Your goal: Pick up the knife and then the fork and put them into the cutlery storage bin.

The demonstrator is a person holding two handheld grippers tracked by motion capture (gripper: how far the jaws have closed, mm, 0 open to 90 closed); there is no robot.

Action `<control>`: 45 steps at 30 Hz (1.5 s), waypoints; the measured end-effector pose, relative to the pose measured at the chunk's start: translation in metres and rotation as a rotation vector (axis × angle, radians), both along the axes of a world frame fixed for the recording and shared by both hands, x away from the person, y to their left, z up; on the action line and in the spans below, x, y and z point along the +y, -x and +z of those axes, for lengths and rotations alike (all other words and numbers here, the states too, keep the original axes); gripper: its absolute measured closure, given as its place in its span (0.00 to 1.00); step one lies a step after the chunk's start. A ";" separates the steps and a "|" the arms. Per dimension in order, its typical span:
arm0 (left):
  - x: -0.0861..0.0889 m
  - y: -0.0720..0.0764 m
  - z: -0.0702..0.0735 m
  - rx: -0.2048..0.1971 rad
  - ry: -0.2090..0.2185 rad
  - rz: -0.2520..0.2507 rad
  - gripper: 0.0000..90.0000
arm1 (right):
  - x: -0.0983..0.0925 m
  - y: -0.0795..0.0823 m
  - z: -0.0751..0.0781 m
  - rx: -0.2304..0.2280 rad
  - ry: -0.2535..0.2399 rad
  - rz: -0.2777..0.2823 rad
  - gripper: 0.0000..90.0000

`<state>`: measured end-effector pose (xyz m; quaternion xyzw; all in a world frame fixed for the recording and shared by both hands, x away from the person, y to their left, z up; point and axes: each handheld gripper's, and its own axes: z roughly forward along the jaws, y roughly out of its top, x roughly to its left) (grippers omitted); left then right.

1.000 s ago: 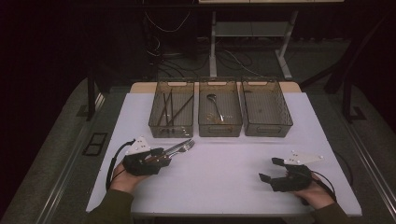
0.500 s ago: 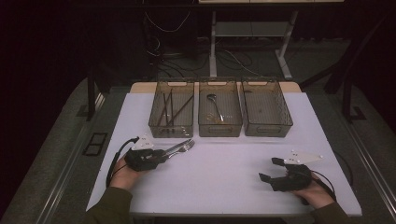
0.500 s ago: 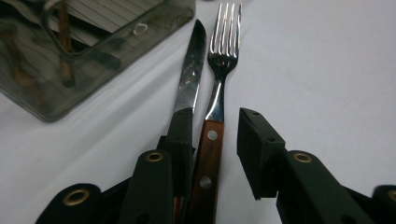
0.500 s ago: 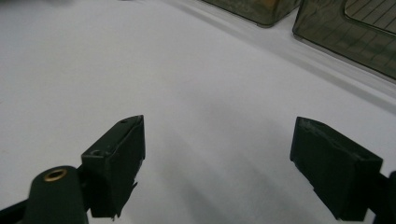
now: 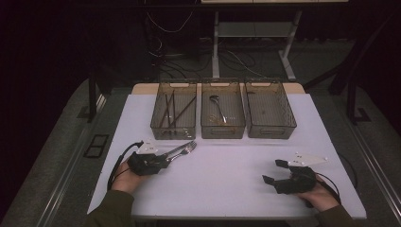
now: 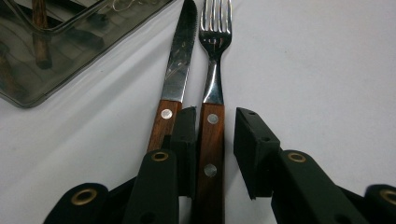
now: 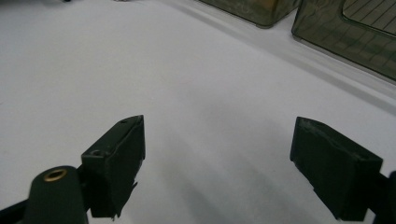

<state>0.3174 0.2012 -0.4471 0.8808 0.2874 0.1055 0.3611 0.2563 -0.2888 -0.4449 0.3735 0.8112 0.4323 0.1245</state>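
Straddling the fork (image 6: 212, 121) handle, the left gripper (image 6: 211, 135) had just been narrowing its jaws, a gap remaining on one side.
A wood-handled knife (image 6: 175, 74) lay just beside the fork (outside the jaws) on the white table (image 5: 227, 165), near the left bin (image 5: 174, 111); the right gripper (image 5: 275, 171) rested agape at the near right.

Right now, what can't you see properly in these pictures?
- Fork handle end: left gripper view, cut off by the bottom edge.
- Knife handle's lower part: left gripper view, hidden behind the left claw.
- Dark sticks in the left bin: high view, too small and dim to name.
- Inside the right bin: high view, too dim to tell whether anything lies there.
- Right claw: right gripper view, its body is cut off by the bottom edge.
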 end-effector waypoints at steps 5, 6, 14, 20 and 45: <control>-0.001 0.000 0.000 0.006 -0.004 -0.006 0.82 | 0.001 0.000 0.000 0.000 0.001 0.005 0.20; 0.000 0.000 0.000 0.011 -0.004 -0.008 0.83 | 0.001 0.001 0.000 0.000 0.002 0.005 0.20; -0.002 0.001 0.000 -0.001 -0.012 -0.012 0.85 | 0.001 0.000 0.000 0.003 -0.002 0.005 0.20; -0.005 0.003 0.002 -0.010 -0.031 -0.001 0.86 | -0.001 0.000 0.002 0.005 -0.037 -0.001 0.20; -0.040 0.026 0.028 0.010 0.085 -0.049 0.86 | 0.007 -0.007 0.025 0.050 -0.103 0.049 0.18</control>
